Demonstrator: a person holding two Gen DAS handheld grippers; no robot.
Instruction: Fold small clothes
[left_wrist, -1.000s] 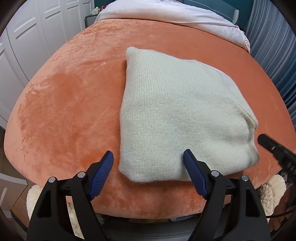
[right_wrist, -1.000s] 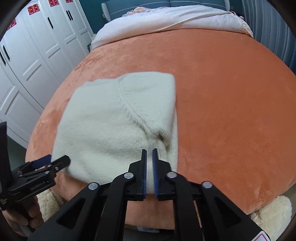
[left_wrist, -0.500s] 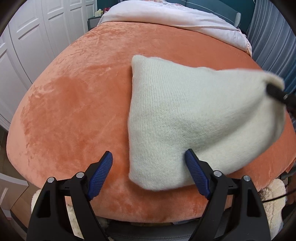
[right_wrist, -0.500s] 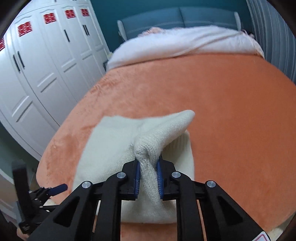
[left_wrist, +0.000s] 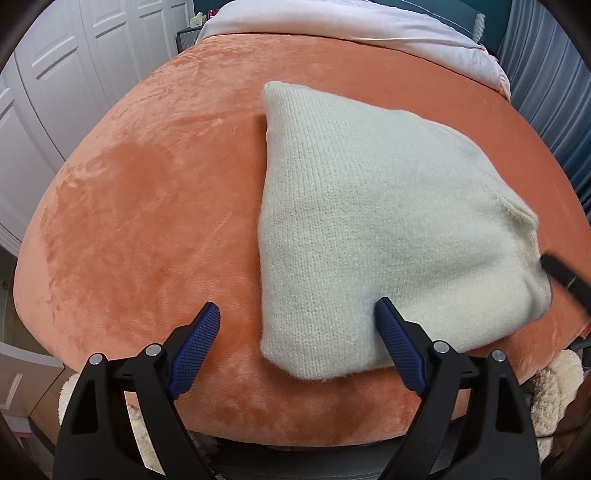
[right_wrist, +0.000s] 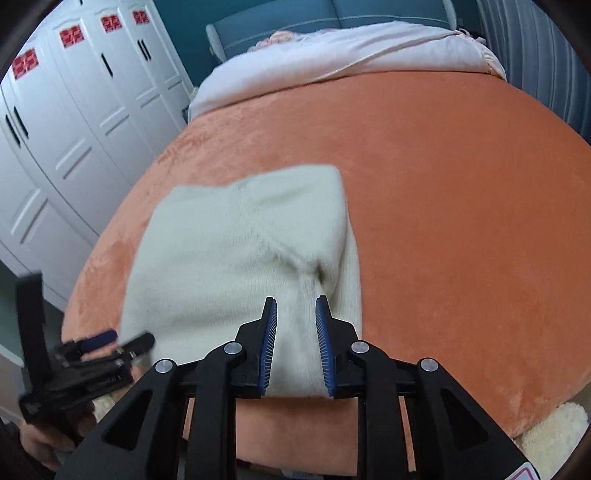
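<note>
A folded cream knit garment (left_wrist: 373, 221) lies flat on the orange velvet bed cover (left_wrist: 155, 206); it also shows in the right wrist view (right_wrist: 236, 258). My left gripper (left_wrist: 295, 332) is open, its jaws wide apart over the garment's near left corner, the right pad against the knit. My right gripper (right_wrist: 294, 325) is partly open, jaws astride the garment's near right edge, not pinching it. The right gripper's tip (left_wrist: 565, 273) shows at the garment's right corner in the left wrist view. The left gripper (right_wrist: 99, 339) shows at the lower left of the right wrist view.
White wardrobe doors (right_wrist: 74, 122) stand to the left of the bed. A pale pink quilt (right_wrist: 332, 55) lies across the far end. A fluffy cream rug (left_wrist: 550, 391) lies below the bed's near edge. Grey curtains (left_wrist: 554, 74) hang at the right.
The right gripper lowered the lifted garment corner back onto the bed and opened, letting go. The garment lies flat again. The left gripper stayed open and barely moved.
</note>
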